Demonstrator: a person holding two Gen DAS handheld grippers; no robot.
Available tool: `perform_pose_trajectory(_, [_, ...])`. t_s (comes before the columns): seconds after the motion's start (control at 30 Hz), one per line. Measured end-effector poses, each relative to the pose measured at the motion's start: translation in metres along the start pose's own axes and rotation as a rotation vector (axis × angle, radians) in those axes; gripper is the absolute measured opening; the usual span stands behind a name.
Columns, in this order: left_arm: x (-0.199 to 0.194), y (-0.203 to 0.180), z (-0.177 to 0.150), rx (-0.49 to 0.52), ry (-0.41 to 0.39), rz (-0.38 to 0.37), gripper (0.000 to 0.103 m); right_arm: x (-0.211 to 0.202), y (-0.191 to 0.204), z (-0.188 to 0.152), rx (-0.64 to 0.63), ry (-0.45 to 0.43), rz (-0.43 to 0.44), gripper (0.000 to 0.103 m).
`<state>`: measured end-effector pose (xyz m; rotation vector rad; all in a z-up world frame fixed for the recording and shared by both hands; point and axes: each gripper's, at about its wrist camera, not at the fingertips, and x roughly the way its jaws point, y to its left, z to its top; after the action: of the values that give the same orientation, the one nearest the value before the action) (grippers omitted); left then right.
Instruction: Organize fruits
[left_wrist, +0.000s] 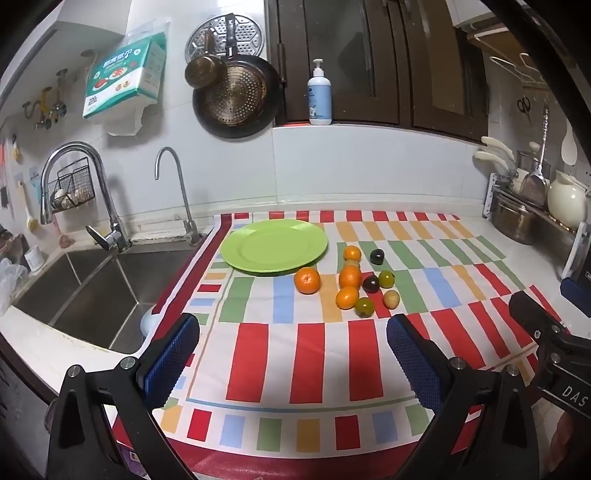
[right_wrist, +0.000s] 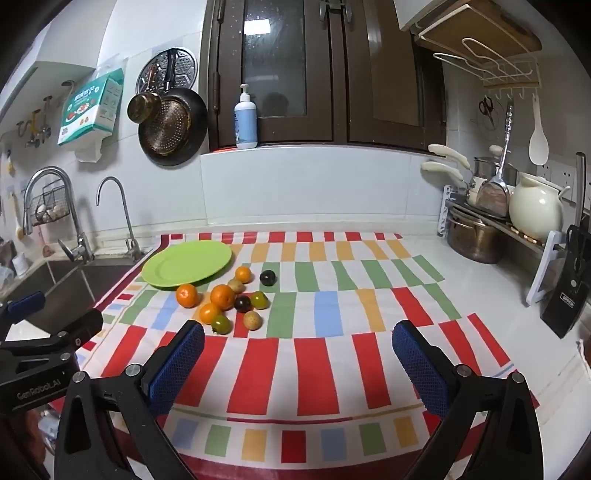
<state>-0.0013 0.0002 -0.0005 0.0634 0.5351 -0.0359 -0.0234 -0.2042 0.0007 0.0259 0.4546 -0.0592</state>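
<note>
Fruits lie loose on a striped cloth (left_wrist: 306, 354), centre of the left wrist view, just right of an empty green plate (left_wrist: 274, 245). Large orange (left_wrist: 307, 280) nearest the plate rim, apart from it. Then a tight cluster: small orange (left_wrist: 352, 253) at the back, big orange (left_wrist: 349, 277), an oval orange one (left_wrist: 347, 297) in front. Further right, a dark fruit (left_wrist: 377, 256) set apart at the back, another dark one (left_wrist: 371, 283), two greenish ones (left_wrist: 364, 307) (left_wrist: 386, 278), one tan fruit (left_wrist: 391, 299).

Room, left to right: steel sink (left_wrist: 92, 291) with two taps at the left edge; cloth hangs over the sink's rim there. Pans on the tiled wall, pump bottle (left_wrist: 319, 94) on the window ledge, pot rack and cream jug (left_wrist: 565, 199) at far right.

Left gripper (left_wrist: 291, 343) low in the frame, jaws spread wide, nothing between them, only bare cloth. Right gripper (right_wrist: 297, 347) likewise gaping and empty over the red stripes in its own view; fruit sits up and left of it. Bare white counter (right_wrist: 491, 295) runs right of the cloth to the rack.
</note>
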Motion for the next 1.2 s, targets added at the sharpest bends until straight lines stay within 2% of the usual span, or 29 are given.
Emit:
perform_pose_trajectory(0.13, [-0.001,-0.003,0.001,0.001,0.009,0.026,0.103,0.001,-0.003,0.000,0.002,0.001,0.004,0.102])
perform_pose_trajectory(0.27, [-0.003,0.003,-0.001,-0.024,0.010,0.005,0.103,0.000,0.002,0.000,0.002,-0.005,0.021,0.102])
perform_pose_trajectory(0.5, [-0.007,0.005,-0.002,-0.032,0.006,0.019,0.103,-0.004,0.001,-0.002,0.000,-0.012,0.045,0.102])
perform_pose_trajectory(1.2, [-0.014,0.009,0.000,-0.044,-0.003,0.032,0.103,-0.006,0.004,0.001,-0.015,-0.010,0.049,0.102])
